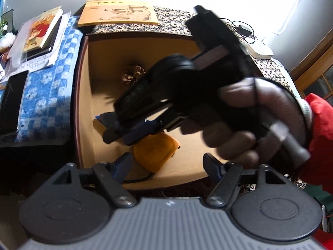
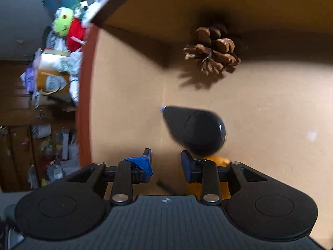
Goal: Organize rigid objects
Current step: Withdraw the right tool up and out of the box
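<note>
- Here, to the left of the left tongs (image 1: 167, 162), a blue checked cloth (image 1: 52, 87) lies beside the box, with a dark phone (image 1: 12, 102) and a stack of books (image 1: 39, 33) resting on it.
- Ahead of those tongs stands an open cardboard box (image 1: 97, 66); an orange booklet (image 1: 118, 13) lies beyond its far wall.
- The left tongs hang at the box's near rim with their jaws spread wide and nothing between them.
- Just ahead of the left jaw, on the box floor, sits an orange pouch (image 1: 155, 152).
- Farther ahead, near the far wall, lies a pine cone (image 1: 133, 75).
- From the right, a hand (image 1: 233, 129) in a red sleeve (image 1: 320, 137) holds the right tongs (image 1: 116, 131) down into the box, their tips above the pouch.
- Seen from the right tongs (image 2: 166, 162) themselves, a red box edge (image 2: 85, 95) and a cluttered shelf with a green-faced toy (image 2: 62, 24) lie off to the left.
- The right tongs' jaws stand apart and grip nothing; blue tape wraps the left fingertip (image 2: 141, 163).
- Just ahead of the right jaw, a black teardrop-shaped object (image 2: 197, 131) with a blue tip is blurred and clear of both fingers.
- Whether it rests on the cardboard floor I cannot tell.
- The pine cone (image 2: 212, 52) sits well ahead, by the far wall.
- A bit of the orange pouch (image 2: 218, 160) shows behind the right finger.
</note>
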The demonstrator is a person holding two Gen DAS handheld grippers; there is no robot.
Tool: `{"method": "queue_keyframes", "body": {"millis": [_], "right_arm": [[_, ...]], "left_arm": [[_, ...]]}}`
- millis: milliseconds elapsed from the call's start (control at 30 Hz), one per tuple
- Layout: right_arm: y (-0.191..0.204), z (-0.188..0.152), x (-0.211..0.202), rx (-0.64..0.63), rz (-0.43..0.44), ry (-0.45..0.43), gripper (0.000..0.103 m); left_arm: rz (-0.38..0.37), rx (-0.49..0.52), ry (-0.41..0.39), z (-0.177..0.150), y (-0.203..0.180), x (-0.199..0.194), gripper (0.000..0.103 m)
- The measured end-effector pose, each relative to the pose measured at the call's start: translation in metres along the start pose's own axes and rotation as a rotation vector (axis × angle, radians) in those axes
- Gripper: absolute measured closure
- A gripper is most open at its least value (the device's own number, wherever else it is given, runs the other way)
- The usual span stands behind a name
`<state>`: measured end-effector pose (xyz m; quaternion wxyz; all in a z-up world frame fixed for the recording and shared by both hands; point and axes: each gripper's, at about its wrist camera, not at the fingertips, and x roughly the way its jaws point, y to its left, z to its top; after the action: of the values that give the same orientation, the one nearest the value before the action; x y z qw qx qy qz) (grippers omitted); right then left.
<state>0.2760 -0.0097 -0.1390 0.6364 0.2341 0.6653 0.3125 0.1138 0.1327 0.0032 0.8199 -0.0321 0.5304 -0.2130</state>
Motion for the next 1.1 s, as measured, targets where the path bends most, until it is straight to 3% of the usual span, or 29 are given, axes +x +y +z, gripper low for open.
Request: {"method": "queue_keyframes", "body": {"millis": [133,233,367,500,567,667,800,1100], "right_arm": [[0.004,0.003,-0.016,-0.053,-0.066,-0.116,0.088],[-0.002,0.001,-0.028,-0.046,0.011,-0.078,0.088],[-0.007,-0.013,-0.052,-0.078,-0.110,-0.087,0.088],[-0.022,-0.017,-0.046,-0.024,-0.218,0.014,0.088],[-0.029,-0.019,-0.034,0.016,-0.181,0.089,0.086],[-0.027,-0.016,-0.033,0.042,-0.135,0.012,0.085],[-0.044,-0.007,-0.035,0.191,0.089,-0.068,0.086],[-0.028,-0.044,-0.069,0.048,0.038,-0.283,0.086]], "left_arm": [[0.005,-0.008,0.000,-0.001,0.002,0.001,0.031],[0.001,-0.008,0.003,-0.001,0.002,0.001,0.030],[-0.010,-0.006,-0.002,0.000,0.003,0.002,0.030],[-0.023,0.008,0.001,0.002,0.002,0.005,0.030],[-0.020,0.022,0.002,0.004,0.001,0.006,0.030],[-0.026,0.035,0.007,0.005,0.000,0.007,0.030],[-0.019,0.042,0.018,0.005,-0.003,0.010,0.030],[0.016,0.029,0.024,0.007,-0.009,0.013,0.030]]}}
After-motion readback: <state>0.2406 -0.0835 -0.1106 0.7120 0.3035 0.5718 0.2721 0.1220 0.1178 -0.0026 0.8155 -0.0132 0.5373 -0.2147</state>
